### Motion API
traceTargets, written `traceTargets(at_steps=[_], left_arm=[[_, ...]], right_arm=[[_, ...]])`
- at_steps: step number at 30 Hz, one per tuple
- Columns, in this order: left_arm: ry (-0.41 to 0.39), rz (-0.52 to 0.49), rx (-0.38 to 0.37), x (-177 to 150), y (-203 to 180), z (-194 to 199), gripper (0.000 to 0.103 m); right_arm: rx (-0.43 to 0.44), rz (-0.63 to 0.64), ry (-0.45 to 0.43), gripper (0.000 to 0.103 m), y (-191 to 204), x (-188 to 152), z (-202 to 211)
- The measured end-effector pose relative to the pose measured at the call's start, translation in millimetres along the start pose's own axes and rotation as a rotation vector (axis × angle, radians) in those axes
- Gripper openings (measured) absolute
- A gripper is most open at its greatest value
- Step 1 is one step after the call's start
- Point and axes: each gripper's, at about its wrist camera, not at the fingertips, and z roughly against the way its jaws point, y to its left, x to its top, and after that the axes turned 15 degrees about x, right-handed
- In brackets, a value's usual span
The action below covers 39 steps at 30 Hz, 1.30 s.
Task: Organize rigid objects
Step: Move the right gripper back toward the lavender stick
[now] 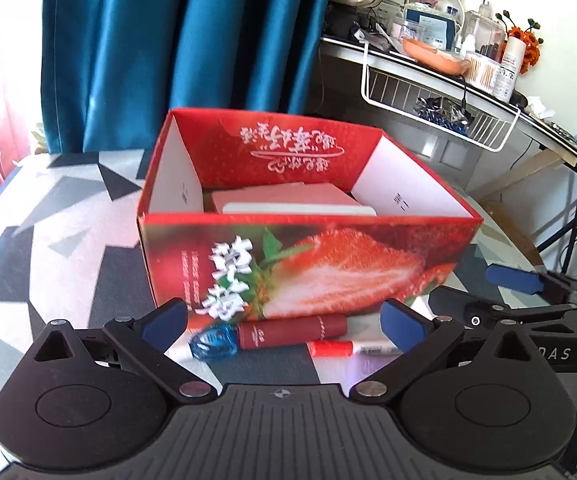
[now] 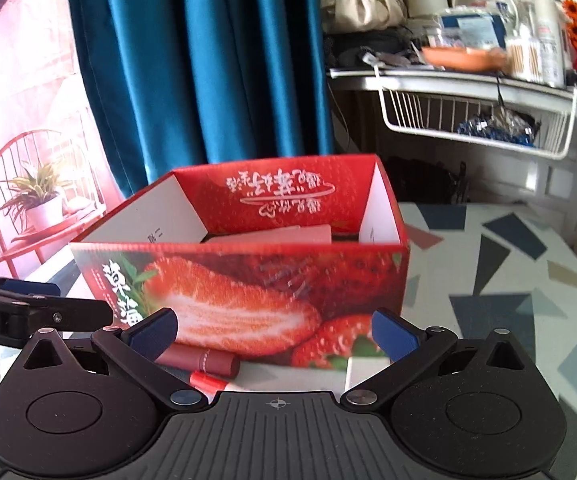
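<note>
Left wrist view shows the left gripper (image 1: 284,326) spread wide and empty over the blue clip (image 1: 213,343), maroon tube (image 1: 291,330) and red-capped pen (image 1: 348,348), all lying against the strawberry box (image 1: 308,264). The right gripper (image 2: 274,334) is likewise apart and empty. Best to lower squarely around one item, pinch mid-body, then lift clear of the box wall.

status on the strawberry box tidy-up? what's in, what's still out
Done: a pale pink flat box already lies inside the strawberry box.
In hand: nothing. The left hand-held gripper and right hand-held gripper are both open, low in front of the box.
Left: a dark red tube, a blue clear item and a red-capped pen lie on the table outside the box's front wall.
</note>
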Motion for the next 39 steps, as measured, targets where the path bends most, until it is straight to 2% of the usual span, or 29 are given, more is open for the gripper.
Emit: traceTargets(at_steps=[5,8,12,14,16,22,28,31,34,39], left_arm=[[0.052,0.022,-0.005,-18,2,-8,0.103],[0.090,0.043,-0.033,-28,5,-12,0.103],[0.119,0.019,-0.005,-38,2,-15,0.103],[0.151,0.034,-0.010,-42,2,-17,0.103],[0.152,0.037,-0.017,-46,3,-15,0.103],[0.128,-0.004,0.027,-50,-4,-14,0.103],[0.124,-0.025,0.055,-53,-9,-17,0.100],[0.143,-0.017,0.034,-55,-9,-22,0.096],[0.153,-0.015,0.022,-55,-11,-26,0.095],[0.174,0.004,-0.011,-54,-13,-34,0.086]], right_arm=[[-0.005,-0.028,0.018,0.102,-1,-25,4],[0.028,-0.053,0.058,0.102,-1,-42,4],[-0.026,-0.005,0.109,0.103,5,-62,1],[-0.025,0.016,0.116,0.103,5,-66,0],[-0.017,0.015,0.120,0.103,4,-67,-2],[-0.006,0.035,0.163,0.101,5,-75,-9],[0.031,0.023,0.198,0.084,2,-80,-14],[0.042,0.025,0.196,0.078,1,-81,-15],[0.043,0.028,0.186,0.070,0,-81,-16],[0.047,0.026,0.172,0.060,-3,-80,-16]])
